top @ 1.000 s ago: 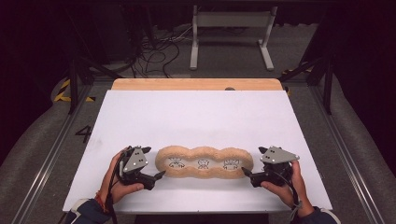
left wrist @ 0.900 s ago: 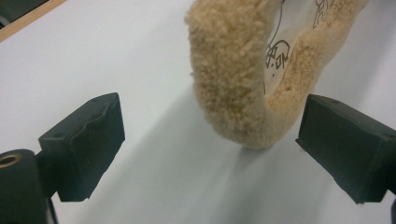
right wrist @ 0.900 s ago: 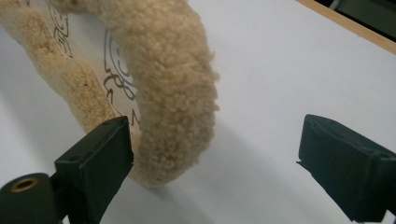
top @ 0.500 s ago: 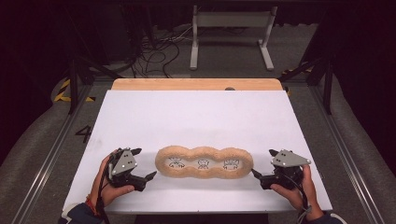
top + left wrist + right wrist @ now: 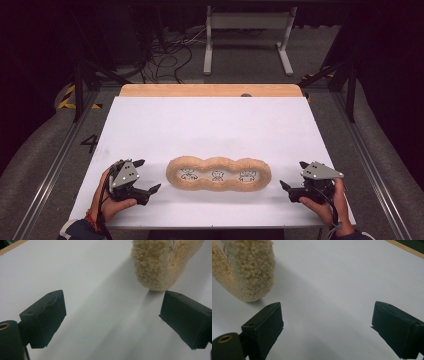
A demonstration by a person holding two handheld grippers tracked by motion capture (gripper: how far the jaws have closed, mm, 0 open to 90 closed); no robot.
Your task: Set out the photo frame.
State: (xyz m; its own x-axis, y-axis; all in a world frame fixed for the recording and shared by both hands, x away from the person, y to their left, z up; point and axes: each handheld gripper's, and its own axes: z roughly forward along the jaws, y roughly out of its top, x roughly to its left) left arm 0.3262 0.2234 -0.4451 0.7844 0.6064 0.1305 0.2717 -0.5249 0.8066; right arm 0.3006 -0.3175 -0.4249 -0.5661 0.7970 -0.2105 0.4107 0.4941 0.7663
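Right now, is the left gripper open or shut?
Open. In the left gripper view its two black jaws stand wide apart over bare white table, nothing between them. The left gripper sits apart from the fleece piece.

White table top (image 5: pixel 210 125), with a wooden edge (image 5: pixel 210 90) at its far side. Beyond it: tangled cables (image 5: pixel 172 52) on the floor, white metal stand (image 5: pixel 247 30).

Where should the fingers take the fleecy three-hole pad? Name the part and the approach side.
Grip the fleecy pad at its two rounded end lobes, left gripper coming in from the left and right gripper from the right. It lies flat and lengthwise between them, and each thick, soft rim should fit between open fingers.
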